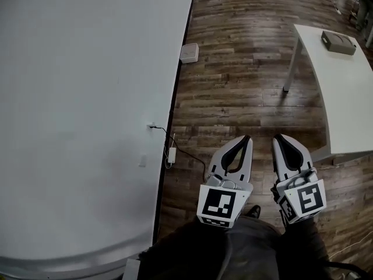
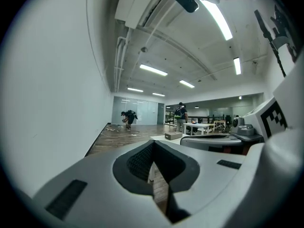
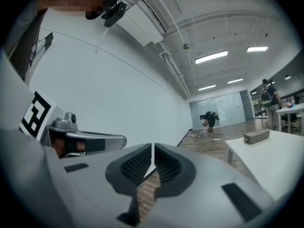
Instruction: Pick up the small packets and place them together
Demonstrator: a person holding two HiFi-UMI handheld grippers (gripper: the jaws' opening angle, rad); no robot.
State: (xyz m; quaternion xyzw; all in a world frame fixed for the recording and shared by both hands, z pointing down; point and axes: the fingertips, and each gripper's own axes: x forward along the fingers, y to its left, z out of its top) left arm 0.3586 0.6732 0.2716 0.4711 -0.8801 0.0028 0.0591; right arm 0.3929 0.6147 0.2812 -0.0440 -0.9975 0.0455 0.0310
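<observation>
No small packets show in any view. My left gripper (image 1: 247,139) and right gripper (image 1: 278,137) are held side by side, low in the head view, over the wooden floor and pointing away from me. Both are shut with nothing between their jaws. In the left gripper view the left gripper (image 2: 153,144) has its dark pads meeting at the tip. The right gripper (image 3: 152,147) in its own view shows the same, with only a hairline seam between the pads.
A white wall (image 1: 81,98) fills the left. A white table (image 1: 344,92) stands at the right with a grey box (image 1: 338,42) on it. A small white box (image 1: 189,52) and a cable with an adapter (image 1: 172,154) lie by the wall. Two people (image 2: 128,118) are far down the room.
</observation>
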